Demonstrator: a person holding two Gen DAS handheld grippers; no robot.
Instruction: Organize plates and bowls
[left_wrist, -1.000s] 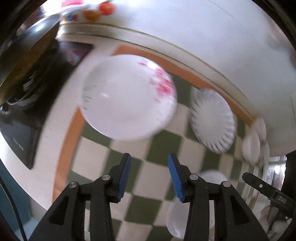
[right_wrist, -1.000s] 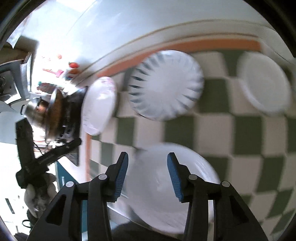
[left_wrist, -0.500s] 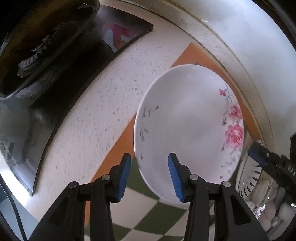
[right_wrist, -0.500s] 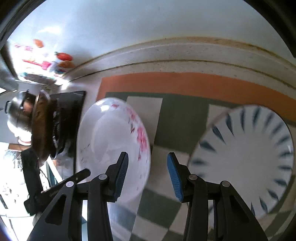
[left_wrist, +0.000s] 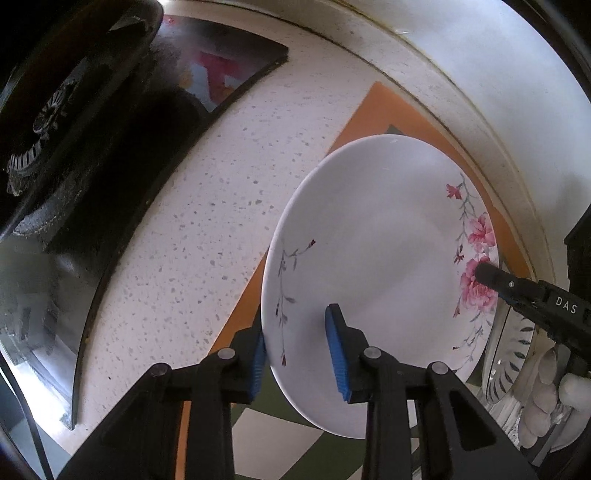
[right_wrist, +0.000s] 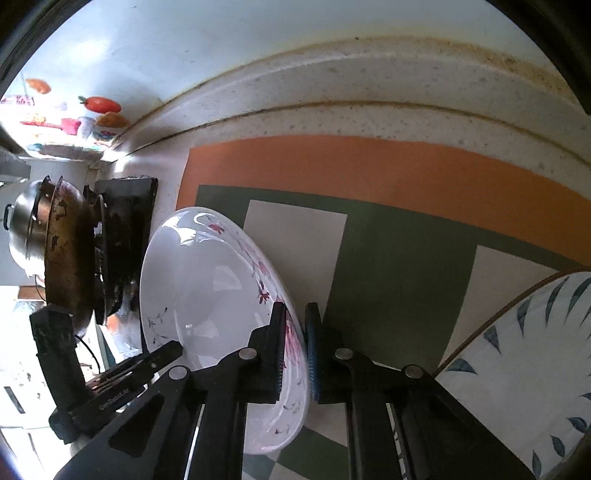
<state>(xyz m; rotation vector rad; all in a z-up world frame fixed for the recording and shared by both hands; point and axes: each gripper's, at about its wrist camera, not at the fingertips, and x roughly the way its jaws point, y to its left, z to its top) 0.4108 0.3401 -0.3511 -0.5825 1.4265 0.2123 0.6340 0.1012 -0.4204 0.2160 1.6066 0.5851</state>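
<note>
A white plate with pink flowers (left_wrist: 376, 266) lies at the left end of the checked mat (left_wrist: 376, 107). My left gripper (left_wrist: 297, 360) straddles its near rim; the jaws are closing, one blue pad on the inner face, the other against the outer edge. In the right wrist view the same floral plate (right_wrist: 199, 295) has its flowered rim pinched in my right gripper (right_wrist: 295, 347), whose jaws are closing tight on both faces. A right finger (left_wrist: 487, 273) shows on the flowers. Whether the plate is off the mat I cannot tell.
A plate with blue leaf marks (right_wrist: 524, 362) sits on the mat (right_wrist: 388, 258) to the right. A black stove (left_wrist: 110, 147) with a worn pan (right_wrist: 62, 251) stands left of the mat on the speckled counter (left_wrist: 207, 206). The wall runs close behind. A white-gloved hand (left_wrist: 543, 406) holds the right gripper.
Both grippers came down and across from over the mat to the floral plate. Their jaws, wide apart half a second ago, have narrowed onto opposite rims.
</note>
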